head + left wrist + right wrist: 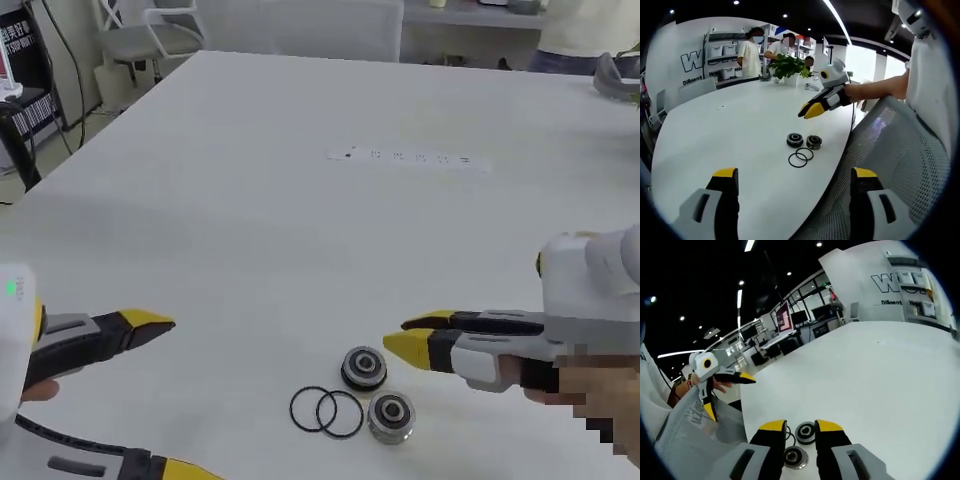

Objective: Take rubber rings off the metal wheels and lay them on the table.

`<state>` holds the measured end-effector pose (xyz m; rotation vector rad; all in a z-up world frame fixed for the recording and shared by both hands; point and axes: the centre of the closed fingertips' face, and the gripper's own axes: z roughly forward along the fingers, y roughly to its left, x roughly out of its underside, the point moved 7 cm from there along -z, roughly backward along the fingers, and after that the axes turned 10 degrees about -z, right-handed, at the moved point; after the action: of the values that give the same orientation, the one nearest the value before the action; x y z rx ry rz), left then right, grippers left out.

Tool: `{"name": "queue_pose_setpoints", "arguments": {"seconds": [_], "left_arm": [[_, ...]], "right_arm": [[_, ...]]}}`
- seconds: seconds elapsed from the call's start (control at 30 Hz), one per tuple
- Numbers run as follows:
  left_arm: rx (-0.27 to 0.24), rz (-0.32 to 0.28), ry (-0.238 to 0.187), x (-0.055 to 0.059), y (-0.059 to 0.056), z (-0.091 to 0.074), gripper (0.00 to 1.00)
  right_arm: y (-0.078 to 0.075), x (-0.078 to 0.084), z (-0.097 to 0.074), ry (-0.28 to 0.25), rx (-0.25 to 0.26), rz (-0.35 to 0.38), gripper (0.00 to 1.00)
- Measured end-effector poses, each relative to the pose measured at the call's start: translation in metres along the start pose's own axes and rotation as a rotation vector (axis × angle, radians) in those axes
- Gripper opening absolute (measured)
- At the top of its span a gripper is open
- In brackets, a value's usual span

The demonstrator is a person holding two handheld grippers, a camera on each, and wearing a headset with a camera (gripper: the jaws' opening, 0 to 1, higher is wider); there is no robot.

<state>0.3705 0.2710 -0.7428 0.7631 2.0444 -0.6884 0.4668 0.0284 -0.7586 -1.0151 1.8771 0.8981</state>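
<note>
The right gripper (408, 335) hung low over the bench (300, 220), its jaws drawn narrow with only a slim gap between the yellow tips, and it held nothing. Just under and slightly ahead of those tips stood two wheels (363, 367), upright on their flat faces and close beside each other but apart. In the right gripper view one wheel (805, 432) showed through the gap between the jaws, just beyond the tips, and the other (795, 456) sat nearer, by the left jaw. Whether either wheel carried a ring on its rim could not be told; the one nearest the tips looked darker at the edge.

Two black rings (326, 410) lay flat on the bench just past the wheels, on the side away from the right gripper, overlapping one another and next to the second wheel.

The left gripper (172, 395) was held well apart from all of this, its jaws spread wide and empty. In the left gripper view the rings (800, 157) lay straight ahead of it, between the lines of its two jaws, with the wheels (795, 139) just behind them and the right gripper (812, 109) beyond those, pointing back toward it. A mesh chair back (890, 150) stood off the bench edge ahead of its right jaw.
</note>
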Motion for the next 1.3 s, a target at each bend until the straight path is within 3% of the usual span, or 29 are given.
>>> {"name": "queue_pose_setpoints", "arguments": {"seconds": [0.2,0.37,0.47,0.6,0.67,0.73,0.9,1.3], "left_arm": [[0.011,0.011,-0.003,-0.001,-0.001,0.000,0.91],[0.018,0.030,-0.004,-0.003,-0.003,0.000,0.92],[0.029,0.015,-0.049,-0.010,-0.004,-0.002,0.92],[0.019,0.040,-0.035,-0.016,-0.002,-0.005,0.92],[0.022,0.052,-0.057,-0.027,-0.002,-0.007,0.93],[0.045,0.059,-0.116,-0.044,-0.004,-0.009,0.93],[0.062,0.097,-0.157,-0.069,-0.002,-0.008,0.93],[0.118,0.251,-0.167,-0.119,0.003,0.019,0.91]], "right_arm": [[-0.009,0.003,-0.004,0.006,0.037,0.011,0.21],[-0.012,0.001,-0.009,-0.029,0.055,0.039,0.22],[-0.013,0.002,-0.011,-0.031,0.063,0.040,0.22],[-0.015,0.004,-0.013,-0.021,0.074,0.037,0.22],[-0.015,0.004,-0.014,-0.021,0.077,0.036,0.23],[-0.015,0.004,-0.014,-0.023,0.080,0.036,0.23],[-0.018,0.007,-0.015,-0.008,0.090,0.024,0.24],[-0.025,0.012,-0.017,0.009,0.114,0.023,0.26]]}}
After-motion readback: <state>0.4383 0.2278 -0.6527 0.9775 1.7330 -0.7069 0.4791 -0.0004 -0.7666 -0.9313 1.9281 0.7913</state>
